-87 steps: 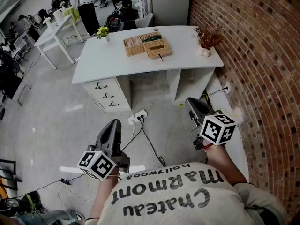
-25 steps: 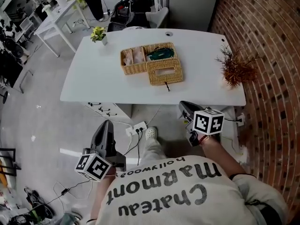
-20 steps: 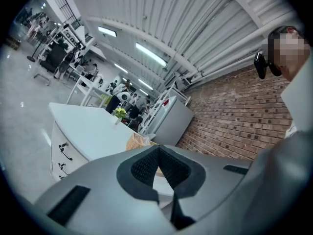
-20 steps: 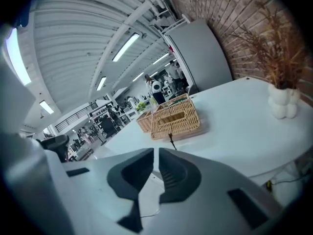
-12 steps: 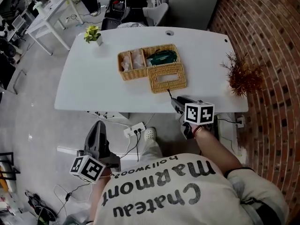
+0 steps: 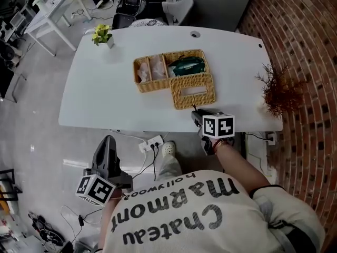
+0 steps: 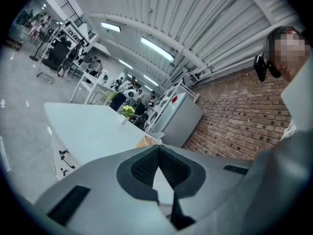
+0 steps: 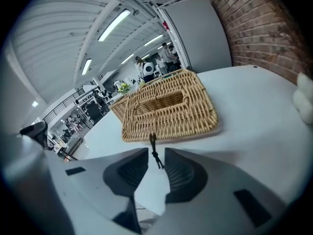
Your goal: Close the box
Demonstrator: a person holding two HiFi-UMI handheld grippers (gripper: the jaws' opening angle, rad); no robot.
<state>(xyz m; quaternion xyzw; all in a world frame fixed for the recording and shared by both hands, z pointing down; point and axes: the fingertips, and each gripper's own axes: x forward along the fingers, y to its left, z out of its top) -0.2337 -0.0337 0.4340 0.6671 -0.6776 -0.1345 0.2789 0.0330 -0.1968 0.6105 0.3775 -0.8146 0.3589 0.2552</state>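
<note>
A wicker box (image 6: 158, 70) with several compartments stands on the white table (image 6: 95, 94). Its lid (image 6: 193, 90) lies flipped open and flat beside it, toward me. From the lid's near edge hangs a thin dark cord (image 8: 155, 154). My right gripper (image 6: 197, 116) hovers at the table's near edge just short of the lid (image 8: 168, 106). Its jaws have just been opening and stand open, with the cord between them, not pinched. My left gripper (image 6: 108, 142) is shut and empty, low and left of the table, over the floor. In the left gripper view the box (image 7: 146, 141) barely shows.
A small green potted plant (image 6: 101, 34) stands at the table's far left corner. A dried twig bouquet (image 6: 279, 91) in a white vase (image 8: 304, 99) stands at the right end, by the brick wall (image 6: 310, 46). Cables and a power strip (image 6: 152, 141) lie under the table.
I have stepped closer to the table. The right gripper has dropped forward to the lid's cord and its jaws have parted. The left gripper stays shut and has moved slightly forward.
</note>
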